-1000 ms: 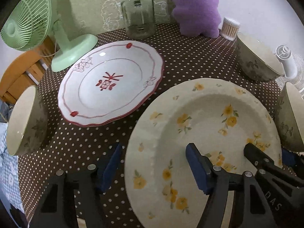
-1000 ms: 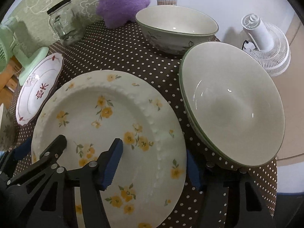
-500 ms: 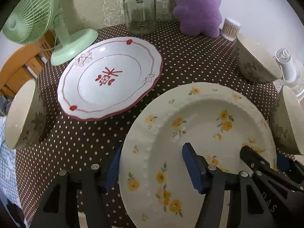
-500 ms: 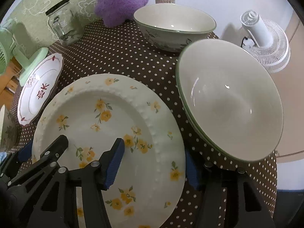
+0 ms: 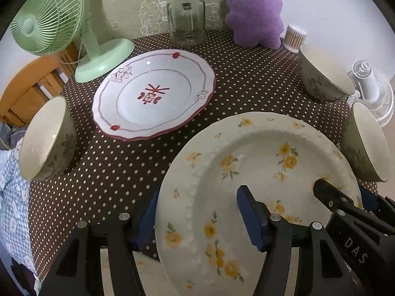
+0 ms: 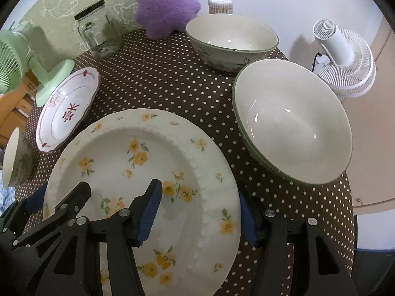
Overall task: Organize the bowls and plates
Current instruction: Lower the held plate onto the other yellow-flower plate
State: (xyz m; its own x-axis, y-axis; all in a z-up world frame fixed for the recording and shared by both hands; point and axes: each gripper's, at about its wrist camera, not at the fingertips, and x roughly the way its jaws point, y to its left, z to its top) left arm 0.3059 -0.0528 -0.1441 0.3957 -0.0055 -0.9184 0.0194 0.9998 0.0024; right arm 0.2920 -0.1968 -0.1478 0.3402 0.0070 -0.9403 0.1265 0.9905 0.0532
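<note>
A cream plate with yellow flowers (image 5: 259,167) (image 6: 138,157) lies at the near edge of the dotted table. My left gripper (image 5: 197,212) straddles its left rim, jaws wide apart, one finger over the plate and one outside. My right gripper (image 6: 197,212) straddles its right rim the same way. A white plate with red trim (image 5: 153,93) (image 6: 66,108) lies behind it on the left. Three cream bowls stand around: one at the left (image 5: 47,138), one at the back right (image 6: 232,42), one at the near right (image 6: 291,123).
A green fan (image 5: 56,24), a glass jar (image 5: 186,17), a purple plush (image 5: 254,12) and a cotton-swab tub (image 5: 293,37) line the back of the brown dotted tablecloth (image 5: 246,74). A white fan (image 6: 345,56) stands off the table's right side.
Both grippers have pulled back a little and risen, so the flowered plate sits lower and farther in view. The jaws stay wide apart around its rims.
</note>
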